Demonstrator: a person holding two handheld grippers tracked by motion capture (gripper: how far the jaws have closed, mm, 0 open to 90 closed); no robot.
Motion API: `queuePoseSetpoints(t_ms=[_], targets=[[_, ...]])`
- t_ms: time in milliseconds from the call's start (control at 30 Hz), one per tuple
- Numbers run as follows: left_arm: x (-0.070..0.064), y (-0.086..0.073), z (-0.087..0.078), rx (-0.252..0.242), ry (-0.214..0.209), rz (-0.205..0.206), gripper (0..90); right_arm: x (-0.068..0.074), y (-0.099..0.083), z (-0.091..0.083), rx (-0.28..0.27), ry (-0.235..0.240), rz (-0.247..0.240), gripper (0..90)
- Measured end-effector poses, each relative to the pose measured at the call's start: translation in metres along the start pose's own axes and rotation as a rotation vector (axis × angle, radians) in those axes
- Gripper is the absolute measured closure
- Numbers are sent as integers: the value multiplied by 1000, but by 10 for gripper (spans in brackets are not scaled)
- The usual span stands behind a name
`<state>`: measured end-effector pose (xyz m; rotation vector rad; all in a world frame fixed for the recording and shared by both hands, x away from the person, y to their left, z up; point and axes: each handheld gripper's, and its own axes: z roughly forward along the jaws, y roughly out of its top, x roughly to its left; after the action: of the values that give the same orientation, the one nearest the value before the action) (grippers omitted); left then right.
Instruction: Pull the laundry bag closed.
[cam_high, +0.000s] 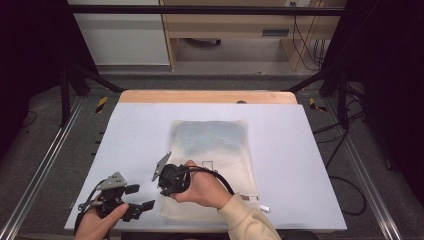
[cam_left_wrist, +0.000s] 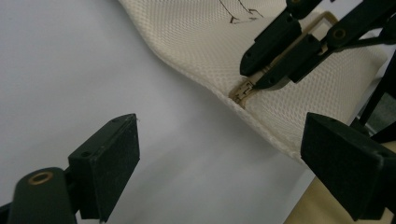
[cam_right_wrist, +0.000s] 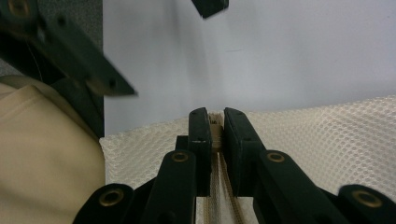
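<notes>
A cream mesh bag (cam_high: 215, 145) lies flat on the white table (cam_high: 140, 130); its upper half looks bluish. In the right gripper view my right gripper (cam_right_wrist: 215, 122) is shut on the zipper pull (cam_right_wrist: 215, 125) at the bag's (cam_right_wrist: 327, 135) edge, with zipper teeth (cam_right_wrist: 217, 186) running back between the jaws. In the left gripper view that gripper (cam_left_wrist: 256, 77) pinches the pull (cam_left_wrist: 243, 91) on the bag (cam_left_wrist: 196, 42). My left gripper (cam_left_wrist: 224, 163) is open over bare table beside the bag's corner. In the high view it (cam_high: 141, 197) sits left of the right gripper (cam_high: 164, 191).
The table's near edge (cam_high: 200, 231) runs just below both hands. A small metal tab (cam_high: 264, 207) sticks out at the bag's near right corner. A cream sleeve (cam_high: 250, 220) crosses the bag's near end. Black frame struts (cam_high: 75, 80) stand beyond the table's far corners.
</notes>
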<state>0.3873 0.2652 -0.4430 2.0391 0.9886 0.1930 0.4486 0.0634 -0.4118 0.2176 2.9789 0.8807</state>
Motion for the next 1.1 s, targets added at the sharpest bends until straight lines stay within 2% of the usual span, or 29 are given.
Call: queuePoseSetpoints(t_ms=[133,167,300,433,633,767,933,1100], targets=[[-11,0,13,30,-36,17,116,1,0,-2,-2,-6,4,818],[-11,0,16,34,-34,22,116,1,0,-2,1,-9,-3,818],[-13,2,21,9,-52,10,117,3,0,-2,-7,-7,-5,818],[-16,3,29,4,-90,-4,162,3,0,-5,-15,-9,-2,817],[-13,5,38,5,-111,-46,222,3,2,-8,-23,-12,-17,818],[-12,4,43,22,-132,-49,293,4,2,-10,-33,-13,-19,818],[-10,5,47,20,-172,-63,352,4,3,-11,-32,-16,-25,818],[-7,6,53,20,-189,-68,393,5,3,-13,-37,-18,-23,818]])
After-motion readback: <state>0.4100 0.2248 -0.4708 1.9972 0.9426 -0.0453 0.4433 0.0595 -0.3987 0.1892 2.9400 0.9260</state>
